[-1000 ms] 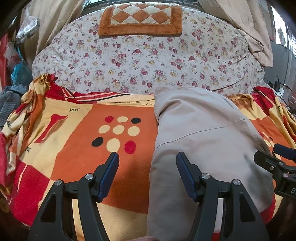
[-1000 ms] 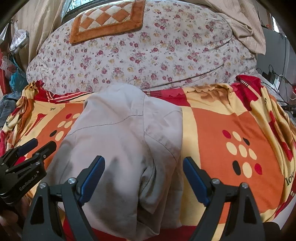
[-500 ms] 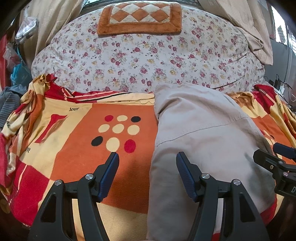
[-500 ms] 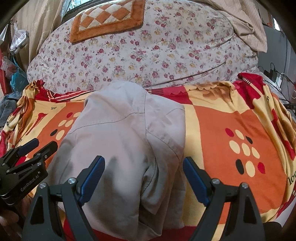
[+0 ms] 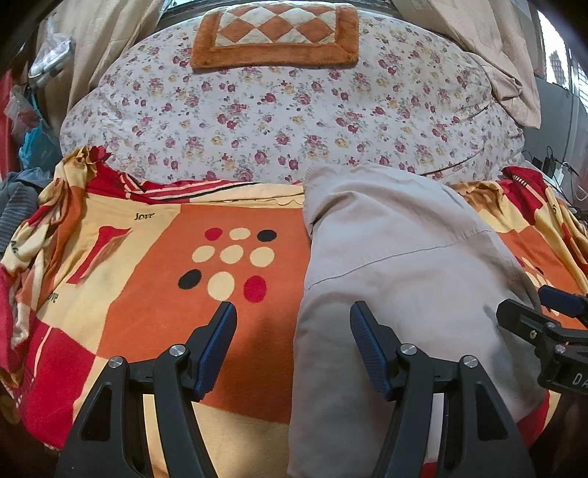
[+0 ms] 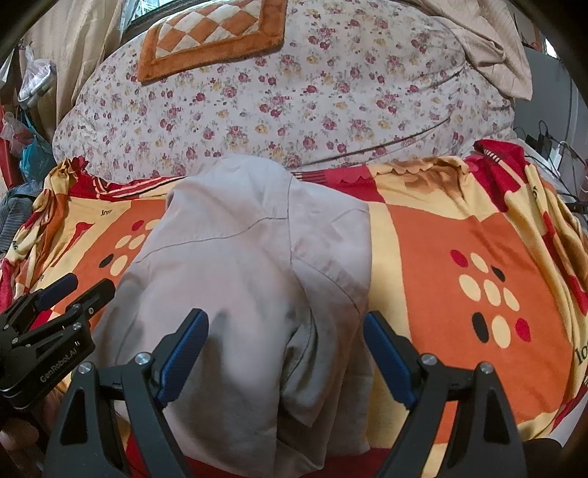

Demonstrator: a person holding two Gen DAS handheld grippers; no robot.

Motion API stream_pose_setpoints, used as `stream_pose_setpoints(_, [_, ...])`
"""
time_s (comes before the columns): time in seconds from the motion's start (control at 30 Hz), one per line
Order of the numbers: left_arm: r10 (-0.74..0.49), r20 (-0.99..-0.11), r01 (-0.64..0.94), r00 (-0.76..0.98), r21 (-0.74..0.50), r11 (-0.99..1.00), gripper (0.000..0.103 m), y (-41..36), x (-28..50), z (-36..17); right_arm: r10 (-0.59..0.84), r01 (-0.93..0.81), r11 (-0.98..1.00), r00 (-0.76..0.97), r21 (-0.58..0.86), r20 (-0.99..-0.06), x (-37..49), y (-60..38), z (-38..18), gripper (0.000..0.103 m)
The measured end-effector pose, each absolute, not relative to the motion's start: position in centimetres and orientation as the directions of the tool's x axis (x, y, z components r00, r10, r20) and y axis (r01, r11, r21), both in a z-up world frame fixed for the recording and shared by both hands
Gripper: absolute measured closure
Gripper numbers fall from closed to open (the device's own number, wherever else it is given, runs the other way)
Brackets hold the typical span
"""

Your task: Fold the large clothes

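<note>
Nothing really changed, both the left hand-held gripper (image 5: 292,327) and right hand-held gripper (image 6: 286,338) hovered released over the beige cotton garment (image 6: 235,279), already folded narrow on the orange patterned bedspread (image 5: 147,294).

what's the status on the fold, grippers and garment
Left gripper and right gripper both open, empty, above the bed. Beige garment folded narrow on the orange blanket. Nothing in the way.

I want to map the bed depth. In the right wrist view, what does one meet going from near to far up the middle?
Beige folded fabric garment → white floral-print quilt → orange-and-cream checkered plush mat.
</note>
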State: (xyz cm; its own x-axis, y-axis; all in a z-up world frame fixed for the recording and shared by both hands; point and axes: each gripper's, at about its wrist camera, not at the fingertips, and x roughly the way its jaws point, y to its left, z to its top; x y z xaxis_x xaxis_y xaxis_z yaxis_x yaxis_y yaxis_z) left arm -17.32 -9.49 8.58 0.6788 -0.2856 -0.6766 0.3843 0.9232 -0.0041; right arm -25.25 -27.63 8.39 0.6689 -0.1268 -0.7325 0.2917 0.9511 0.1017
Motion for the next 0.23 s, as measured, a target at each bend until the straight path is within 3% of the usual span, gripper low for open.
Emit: stream_pose_setpoints(0.23, [-0.313,-0.652,0.406,0.69,-0.008,0.914,0.043,-9.32,-17.58,8.98,-0.125,0.288,0.953,0.667,0.099,-0.734,-25.27,-27.34,8.35,0.014])
